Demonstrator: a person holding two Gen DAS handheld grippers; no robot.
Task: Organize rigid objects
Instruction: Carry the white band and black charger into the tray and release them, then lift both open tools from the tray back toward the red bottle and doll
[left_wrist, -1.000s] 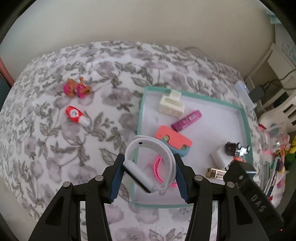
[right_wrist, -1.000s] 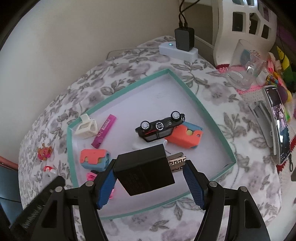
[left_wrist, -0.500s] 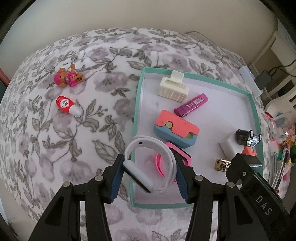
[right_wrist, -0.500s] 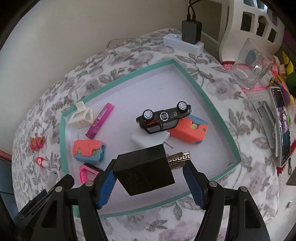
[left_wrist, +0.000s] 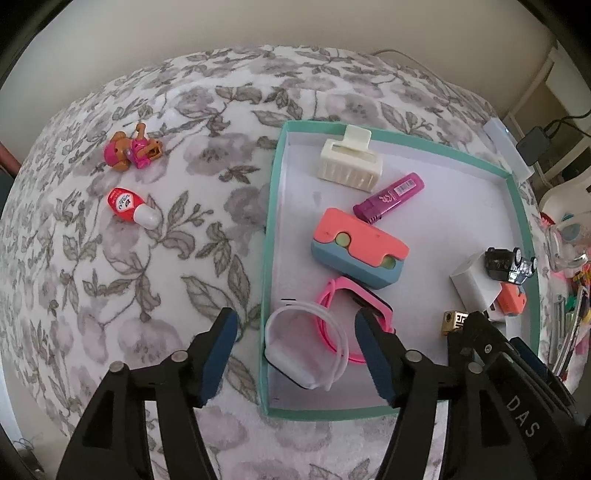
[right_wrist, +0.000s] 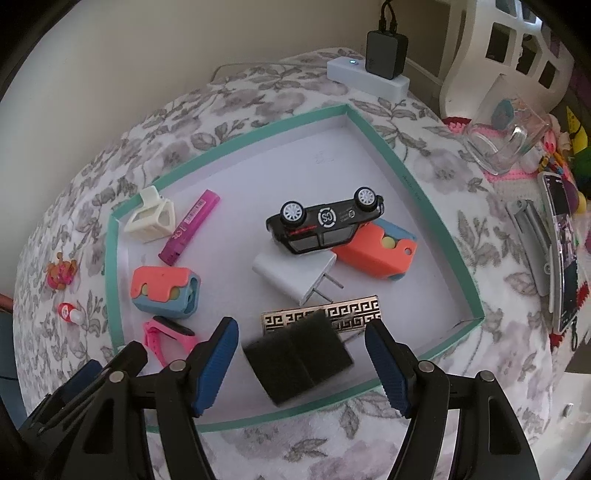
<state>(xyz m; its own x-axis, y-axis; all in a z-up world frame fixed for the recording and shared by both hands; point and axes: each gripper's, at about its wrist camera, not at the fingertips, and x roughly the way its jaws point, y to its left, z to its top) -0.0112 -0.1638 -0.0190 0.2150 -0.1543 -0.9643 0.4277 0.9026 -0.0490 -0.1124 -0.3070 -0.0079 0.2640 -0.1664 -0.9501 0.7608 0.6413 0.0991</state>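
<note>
Both tools have just been opening and stand spread. The white watch (left_wrist: 306, 347) lies free between the left tool (left_wrist: 293, 352) pads, at the teal tray (left_wrist: 271, 236) wall at 7 o'clock. The black charger (right_wrist: 297, 363) lies free under the right tool (right_wrist: 301, 363). Lifting carelessly could snag the watch strap or tip it over the wall.

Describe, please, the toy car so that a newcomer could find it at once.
Start at the green-rimmed tray on the flowered bedspread. Near the tray's middle, the toy car lies tipped over, resting on a white plug and an orange case. It is the only black thing with white wheels.
</note>
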